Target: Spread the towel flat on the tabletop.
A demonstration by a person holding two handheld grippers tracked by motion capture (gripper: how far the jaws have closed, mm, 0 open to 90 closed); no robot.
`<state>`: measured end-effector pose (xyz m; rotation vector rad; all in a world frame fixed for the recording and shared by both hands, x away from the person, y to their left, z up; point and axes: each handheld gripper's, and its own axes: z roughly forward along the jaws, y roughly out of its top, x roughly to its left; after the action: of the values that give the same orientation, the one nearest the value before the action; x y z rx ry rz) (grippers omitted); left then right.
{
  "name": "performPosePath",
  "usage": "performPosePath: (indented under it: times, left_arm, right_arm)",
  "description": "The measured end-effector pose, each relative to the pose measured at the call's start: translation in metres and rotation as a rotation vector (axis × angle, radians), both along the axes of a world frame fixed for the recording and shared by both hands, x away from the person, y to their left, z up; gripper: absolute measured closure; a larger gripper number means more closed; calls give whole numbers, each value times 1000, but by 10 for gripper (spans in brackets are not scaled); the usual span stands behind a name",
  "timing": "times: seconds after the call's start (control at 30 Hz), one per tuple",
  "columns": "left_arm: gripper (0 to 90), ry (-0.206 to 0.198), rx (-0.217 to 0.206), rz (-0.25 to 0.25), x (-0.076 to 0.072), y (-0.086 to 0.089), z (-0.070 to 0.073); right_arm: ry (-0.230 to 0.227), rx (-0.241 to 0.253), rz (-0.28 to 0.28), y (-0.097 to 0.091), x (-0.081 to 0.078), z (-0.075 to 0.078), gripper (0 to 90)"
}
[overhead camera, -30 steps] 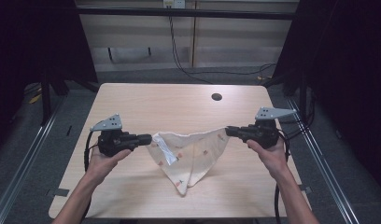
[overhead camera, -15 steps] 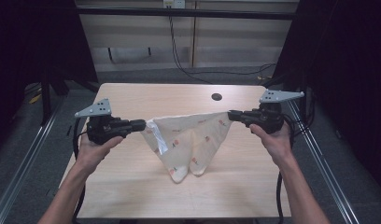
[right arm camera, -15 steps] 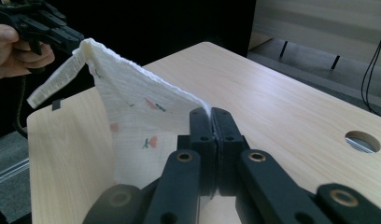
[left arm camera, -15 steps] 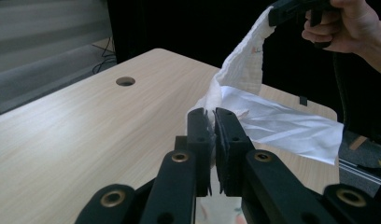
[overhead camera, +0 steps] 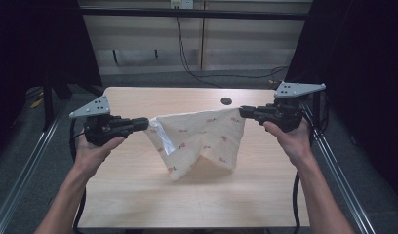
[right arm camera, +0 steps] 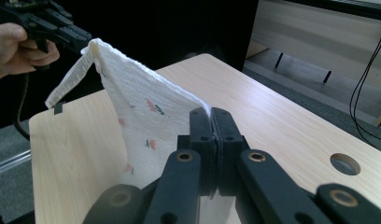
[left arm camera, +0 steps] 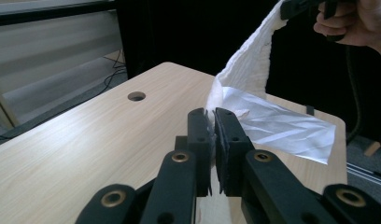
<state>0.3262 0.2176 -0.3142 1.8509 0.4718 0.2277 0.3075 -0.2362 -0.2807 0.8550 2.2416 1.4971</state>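
Above the table [overhead camera: 138, 195], you've raised the cloth [overhead camera: 202, 141] higher than a second ago; left gripper [overhead camera: 147, 123] and right gripper [overhead camera: 242, 112] each clamp a corner, lower edge barely resting – nearly clear for spreading or folding

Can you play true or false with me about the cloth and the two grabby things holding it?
1. The left gripper has its jaws shut on a corner of the cloth. True.
2. The right gripper is open and holds nothing. False: its jaws are shut on another corner of the cloth.
3. The cloth is plain blue. False: it is cream with small reddish marks.
4. The cloth hangs between the two grippers, and its low end reaches down to the table. True.
5. A white label sticks out of the cloth near the left gripper. True.
6. The round hole in the table is covered by the cloth. False: it lies bare, beyond the cloth.
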Motion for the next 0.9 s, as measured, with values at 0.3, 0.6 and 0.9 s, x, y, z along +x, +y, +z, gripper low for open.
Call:
performPosePath:
  times: [0.3, 0.6, 0.9]
  left_arm:
    - [859, -46, 1, -27, -21, 7, 15]
    - [858, -101, -5, -60, -52, 11, 37]
    - [859, 44, 45, -26, -21, -4, -5]
  right_arm:
    - [-62, -26, 45, 4, -36, 14, 889]
    - [-59, -29, 94, 13, -68, 25, 888]
    - [-56, -91, 73, 16, -67, -1, 889]
